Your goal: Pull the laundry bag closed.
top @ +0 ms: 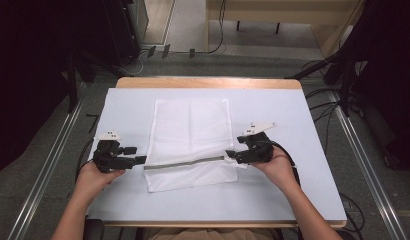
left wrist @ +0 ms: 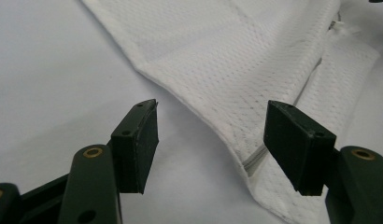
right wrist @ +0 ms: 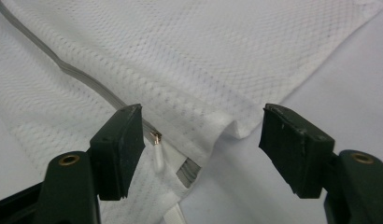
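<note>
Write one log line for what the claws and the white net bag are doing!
left claw: open, at bag's left edge | right claw: open, by zipper pull | mesh bag: flat on table, held by neither

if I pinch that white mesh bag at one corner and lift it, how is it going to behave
The mesh bag will probably flop and drape, since its thin netting lies flat with soft folds at the edges. It looks light, likely lifting easily. The zipper band may hang a little stiffer than the cloth around it.
</note>
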`<control>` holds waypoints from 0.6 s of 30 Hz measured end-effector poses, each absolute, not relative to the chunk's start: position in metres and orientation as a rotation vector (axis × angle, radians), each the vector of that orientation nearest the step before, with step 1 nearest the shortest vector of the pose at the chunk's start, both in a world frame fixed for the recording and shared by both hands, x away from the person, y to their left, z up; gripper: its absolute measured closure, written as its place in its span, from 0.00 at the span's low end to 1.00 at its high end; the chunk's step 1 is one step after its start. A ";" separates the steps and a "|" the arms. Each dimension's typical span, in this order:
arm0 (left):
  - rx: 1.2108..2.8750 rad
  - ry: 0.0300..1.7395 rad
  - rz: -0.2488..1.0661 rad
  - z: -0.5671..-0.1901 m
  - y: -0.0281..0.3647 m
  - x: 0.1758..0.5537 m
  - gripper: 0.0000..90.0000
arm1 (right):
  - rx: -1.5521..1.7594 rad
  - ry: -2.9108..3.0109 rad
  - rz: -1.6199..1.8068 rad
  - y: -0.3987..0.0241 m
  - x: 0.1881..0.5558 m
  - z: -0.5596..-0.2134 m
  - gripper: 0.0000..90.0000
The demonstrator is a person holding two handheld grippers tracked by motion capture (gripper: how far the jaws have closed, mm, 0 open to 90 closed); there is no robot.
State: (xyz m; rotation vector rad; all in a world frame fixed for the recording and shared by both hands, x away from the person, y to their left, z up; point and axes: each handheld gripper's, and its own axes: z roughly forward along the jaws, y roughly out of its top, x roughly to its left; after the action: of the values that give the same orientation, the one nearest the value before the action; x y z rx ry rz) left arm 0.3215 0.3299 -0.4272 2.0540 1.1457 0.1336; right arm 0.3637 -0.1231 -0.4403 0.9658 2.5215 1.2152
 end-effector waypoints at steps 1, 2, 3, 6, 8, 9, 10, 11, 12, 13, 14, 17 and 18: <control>2.055 1.152 0.140 -0.427 0.331 0.322 0.39 | 0.978 2.519 1.212 -0.125 0.364 -0.440 0.33; 2.049 1.158 0.146 -0.428 0.331 0.323 0.39 | 0.978 2.516 1.215 -0.126 0.364 -0.441 0.33; 2.051 1.166 0.148 -0.427 0.332 0.323 0.39 | 0.988 2.509 1.210 -0.128 0.365 -0.441 0.33; 2.039 1.188 0.167 -0.428 0.334 0.324 0.39 | 0.998 2.493 1.211 -0.133 0.366 -0.442 0.31; 2.032 1.205 0.177 -0.428 0.335 0.326 0.39 | 1.005 2.479 1.207 -0.137 0.366 -0.441 0.31; 2.024 1.214 0.184 -0.428 0.336 0.326 0.39 | 1.009 2.472 1.202 -0.140 0.366 -0.441 0.31; 2.025 1.218 0.184 -0.428 0.337 0.327 0.39 | 1.012 2.466 1.200 -0.143 0.366 -0.441 0.31; 2.012 1.227 0.188 -0.429 0.338 0.327 0.39 | 1.020 2.456 1.198 -0.146 0.366 -0.440 0.30; 2.008 1.230 0.193 -0.429 0.339 0.328 0.39 | 1.025 2.449 1.199 -0.149 0.367 -0.440 0.30; 2.004 1.237 0.191 -0.429 0.340 0.328 0.38 | 1.037 2.445 1.202 -0.153 0.367 -0.440 0.28; 2.003 1.242 0.196 -0.429 0.341 0.328 0.38 | 1.030 2.446 1.209 -0.156 0.368 -0.440 0.27; 1.993 1.256 0.208 -0.430 0.342 0.330 0.38 | 1.055 2.425 1.211 -0.167 0.370 -0.439 0.27; 1.994 1.259 0.210 -0.430 0.343 0.330 0.38 | 1.069 2.414 1.214 -0.170 0.370 -0.439 0.27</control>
State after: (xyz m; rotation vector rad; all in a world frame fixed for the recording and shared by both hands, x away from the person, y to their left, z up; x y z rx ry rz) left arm 0.3298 0.3426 -0.4299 1.9940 1.2588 0.2103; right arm 0.3704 -0.1703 -0.4387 1.0692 2.4143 1.2139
